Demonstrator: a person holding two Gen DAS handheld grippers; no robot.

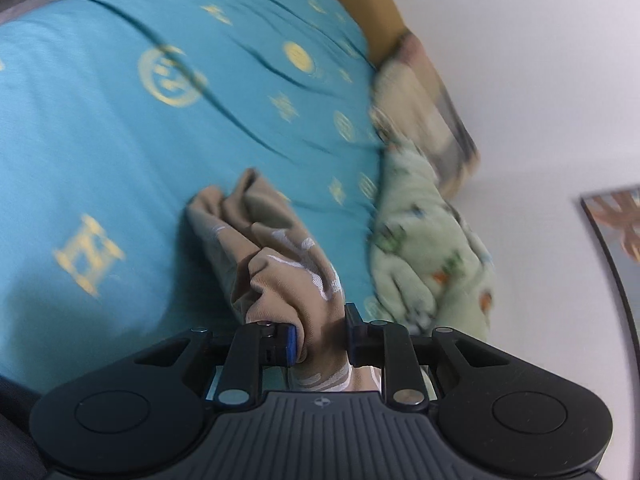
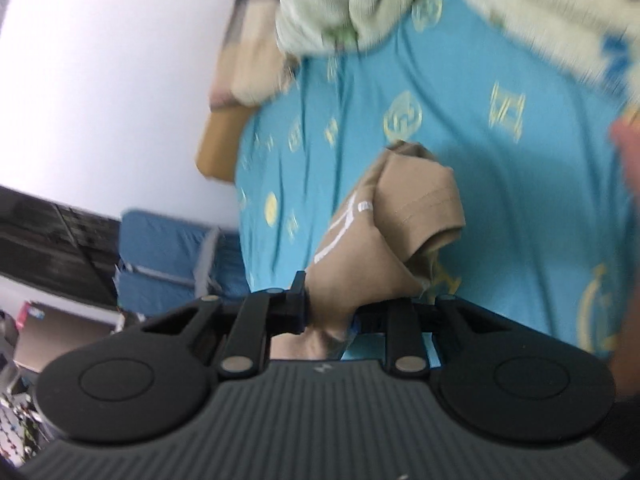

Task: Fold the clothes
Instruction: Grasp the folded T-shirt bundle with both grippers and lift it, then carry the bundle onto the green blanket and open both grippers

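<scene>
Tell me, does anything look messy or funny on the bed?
Yes. The tan shirt is scrunched up, pinched by the left tool and right tool. A fuzzy green blanket lies heaped in a lump on the teal bedsheet.

Tan garment (image 1: 280,248) in left tool (image 1: 320,340)

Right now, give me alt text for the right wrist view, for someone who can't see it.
The right gripper has its fingers shut on a bunched tan T-shirt with white print, above a teal bedsheet patterned in gold. A pale green blanket lies crumpled at the far end, by a white wall; the picture is motion-blurred.
</scene>
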